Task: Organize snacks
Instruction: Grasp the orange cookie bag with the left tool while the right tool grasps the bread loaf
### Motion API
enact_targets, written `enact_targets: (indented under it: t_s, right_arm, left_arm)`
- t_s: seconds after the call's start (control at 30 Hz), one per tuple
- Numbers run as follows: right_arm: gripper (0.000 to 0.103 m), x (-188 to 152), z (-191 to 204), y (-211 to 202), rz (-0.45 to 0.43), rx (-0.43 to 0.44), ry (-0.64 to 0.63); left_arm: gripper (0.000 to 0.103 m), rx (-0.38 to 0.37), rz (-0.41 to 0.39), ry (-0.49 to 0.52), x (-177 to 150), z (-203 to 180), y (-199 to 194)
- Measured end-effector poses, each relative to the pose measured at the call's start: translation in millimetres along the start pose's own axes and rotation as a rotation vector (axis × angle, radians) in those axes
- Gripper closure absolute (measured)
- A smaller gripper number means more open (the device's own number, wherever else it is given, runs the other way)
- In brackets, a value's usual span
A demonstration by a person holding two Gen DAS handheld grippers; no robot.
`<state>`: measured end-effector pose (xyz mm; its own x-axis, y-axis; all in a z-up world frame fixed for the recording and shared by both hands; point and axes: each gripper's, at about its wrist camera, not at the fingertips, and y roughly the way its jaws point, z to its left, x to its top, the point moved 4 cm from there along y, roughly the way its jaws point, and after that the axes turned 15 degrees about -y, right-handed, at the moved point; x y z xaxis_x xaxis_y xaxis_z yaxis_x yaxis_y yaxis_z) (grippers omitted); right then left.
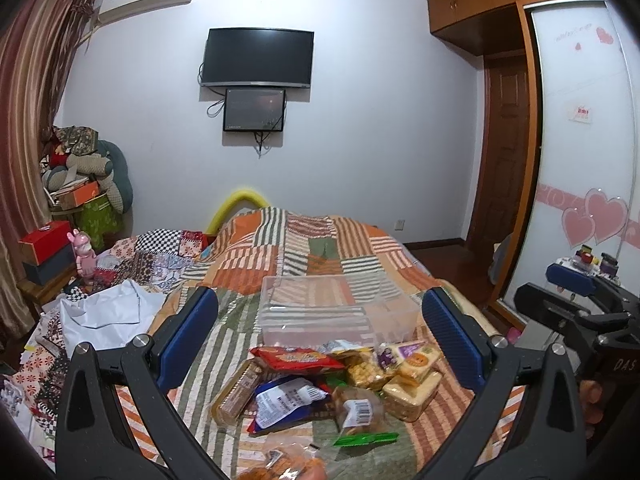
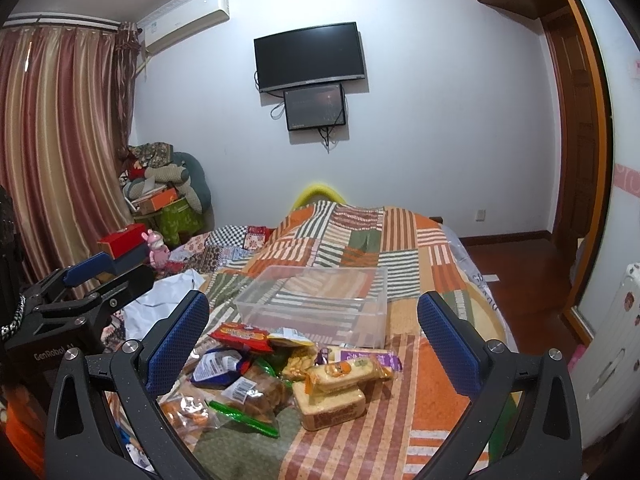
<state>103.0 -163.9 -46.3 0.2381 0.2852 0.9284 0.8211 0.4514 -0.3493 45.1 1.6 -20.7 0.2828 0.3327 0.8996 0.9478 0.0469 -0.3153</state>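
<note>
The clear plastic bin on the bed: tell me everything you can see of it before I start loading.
The clear plastic bin is a rectangular, open-topped, see-through container with thin walls; the striped quilt shows through them. It looks empty, sits upright on the quilt and lies just beyond the snack pile. The nearest packets reach its front wall; whether they touch it is unclear. Neither claw touches it.

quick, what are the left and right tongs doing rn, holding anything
Left tongs: open, holding nothing, above the snack pile.
Right tongs: open, holding nothing, facing the clear bin.
</note>
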Motion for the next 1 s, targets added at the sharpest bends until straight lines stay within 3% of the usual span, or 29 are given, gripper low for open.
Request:
enact_targets:
  t_s: [0.17,0.27,0.53,0.77,1.0]
  right_arm:
    - [0.0,-14,-7,14,0.059,0.024,0.023]
    - [0.0,-27,-11,22,0.103,0.046,0.04]
    - [0.004,-64,-7,44,0.242,0.067,0.02]
    - [0.007,-86,-5,60,0.325,0.109,0.044]
    - [0.007,-95,1,69,0.365,0.145,0.061]
  left_arm:
    - [0.008,0.049,0.068,0.017,-11,18,13]
    - [0.02,0.07,0.14,0.001,-22,34,24]
    - [0.02,0.112,0.317,-0.068,-61,69,45]
    - [0.02,0.103,0.45,-0.045,-101,72,50]
    - [0.011,0.092,0.583,-0.082,-131,81,53]
